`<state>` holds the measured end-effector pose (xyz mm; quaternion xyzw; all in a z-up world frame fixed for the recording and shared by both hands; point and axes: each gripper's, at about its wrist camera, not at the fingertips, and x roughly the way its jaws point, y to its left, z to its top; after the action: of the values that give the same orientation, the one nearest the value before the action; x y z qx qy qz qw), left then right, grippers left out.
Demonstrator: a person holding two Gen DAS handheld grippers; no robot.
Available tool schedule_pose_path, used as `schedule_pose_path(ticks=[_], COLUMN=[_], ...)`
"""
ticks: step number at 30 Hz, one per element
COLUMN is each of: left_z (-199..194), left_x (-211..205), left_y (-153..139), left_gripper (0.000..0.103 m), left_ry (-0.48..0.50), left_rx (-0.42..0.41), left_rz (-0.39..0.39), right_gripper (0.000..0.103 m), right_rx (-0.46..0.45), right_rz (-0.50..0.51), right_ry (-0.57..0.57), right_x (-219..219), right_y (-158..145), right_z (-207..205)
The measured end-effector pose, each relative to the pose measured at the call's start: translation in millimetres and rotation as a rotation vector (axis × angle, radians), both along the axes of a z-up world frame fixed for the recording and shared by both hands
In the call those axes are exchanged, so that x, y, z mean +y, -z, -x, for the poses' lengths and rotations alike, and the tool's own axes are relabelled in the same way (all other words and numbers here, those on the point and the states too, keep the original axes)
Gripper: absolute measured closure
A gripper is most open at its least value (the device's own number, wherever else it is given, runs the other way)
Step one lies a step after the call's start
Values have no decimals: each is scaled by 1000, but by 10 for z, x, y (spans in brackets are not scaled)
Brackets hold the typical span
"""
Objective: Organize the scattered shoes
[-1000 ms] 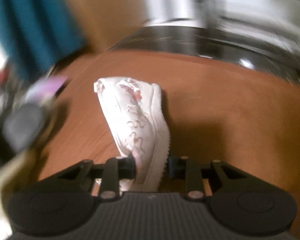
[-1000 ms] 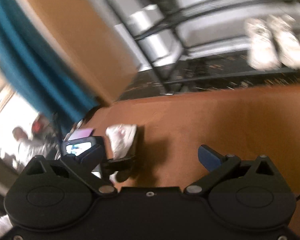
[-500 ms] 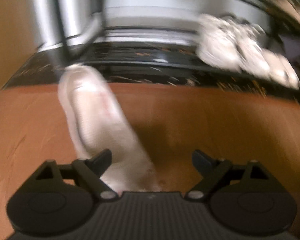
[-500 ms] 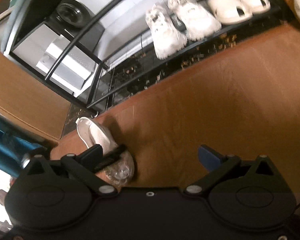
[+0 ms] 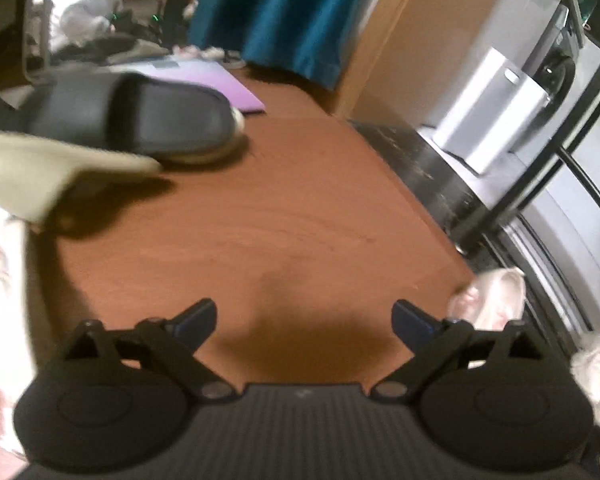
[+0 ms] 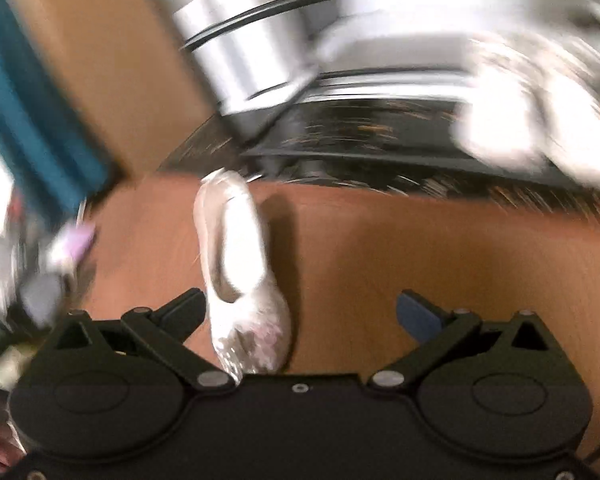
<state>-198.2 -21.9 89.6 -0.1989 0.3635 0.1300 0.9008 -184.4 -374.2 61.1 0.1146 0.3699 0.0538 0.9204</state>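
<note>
our left tool (image 5: 303,316) was spread wide and held nothing; a second earlier its jaws had pinched the white sneaker by the heel, and half a second ago they had already opened with the shoe lying between them. now the left view had swung away, and only bare brown desk (image 5: 284,220) lay between the fingers. that white sneaker (image 6: 240,276) sat released on the desk, seen in the right wrist view just beside the left finger of our right tool (image 6: 300,308), toe pointing toward the far edge. the right tool was spread too, gripping nothing; whether its finger touched the shoe we could not tell through the blur. in the left view the same shoe seemed to show just past the right finger (image 5: 490,298).

farther out on the left stood a black slipper (image 5: 140,120) with a pale sole, partly over a beige shoe (image 5: 32,176), blurred. behind them lay a purple sheet (image 5: 220,84), then a blue curtain (image 5: 284,16).

beyond the desk's far edge ran a black shoe rack (image 6: 380,152), with pale shoes (image 6: 532,128) smeared by motion.

we judged the one sneaker placed near the rack side, and the left tool turning toward the slipper pile for the next pick.
</note>
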Motion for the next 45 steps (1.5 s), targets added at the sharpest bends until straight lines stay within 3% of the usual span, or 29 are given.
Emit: schedule_pose_path(ticks=[2, 4, 7, 11, 12, 14, 15, 17, 23, 26, 28, 30, 32, 36, 39, 41, 42, 45], left_z=[-8, 0, 17, -30, -35, -63, -69, -80, -60, -30, -7, 38, 76, 203, 350, 483, 633, 749], left_x=[-1, -43, -109, -222, -249, -274, -284, -315, -365, -341, -315, -271, -235, -56, 186, 390, 615, 875], left_y=[-9, -37, -57, 106, 155, 231, 258, 312, 319, 313, 294, 261, 223, 116, 79, 80, 106, 187], left_gripper=[8, 7, 5, 4, 4, 4, 4, 4, 4, 4, 4, 4, 4, 4, 4, 4, 4, 4], left_ry=[9, 11, 20, 44, 52, 58, 59, 58, 75, 53, 32, -1, -18, -102, -235, -338, -448, -537], left_rx=[4, -13, -28, 1, 18, 45, 55, 70, 63, 67, 66, 64, 64, 54, 44, 28, 13, 33], left_rz=[-35, -51, -79, -87, -84, -81, -79, -71, -78, -74, -78, -85, -92, -111, -117, -79, -11, 40], right_gripper=[0, 0, 0, 1, 5, 33, 35, 47, 49, 49, 49, 43, 18, 12, 9, 7, 7, 5], right_rx=[2, 14, 39, 157, 176, 203, 194, 179, 209, 226, 238, 266, 303, 255, 189, 140, 120, 81], right_rz=[70, 112, 122, 116, 122, 147, 169, 112, 63, 43, 32, 9, -15, -80, -154, -270, -325, -452], right_ry=[-133, -188, -186, -177, -196, -227, -227, -166, 150, 292, 316, 337, 360, 390, 401, 402, 394, 348], right_x=[246, 429, 613, 750, 778, 826, 821, 691, 205, -25, -97, -148, -187, -240, -303, -315, -314, -234], right_y=[121, 230, 333, 609, 667, 776, 804, 786, 750, 741, 752, 746, 725, 436, 145, -20, -89, -228], right_z=[-374, -627, -872, -1136, -1149, -1156, -1131, -1082, -835, -710, -615, -555, -516, -364, -59, 222, 354, 703])
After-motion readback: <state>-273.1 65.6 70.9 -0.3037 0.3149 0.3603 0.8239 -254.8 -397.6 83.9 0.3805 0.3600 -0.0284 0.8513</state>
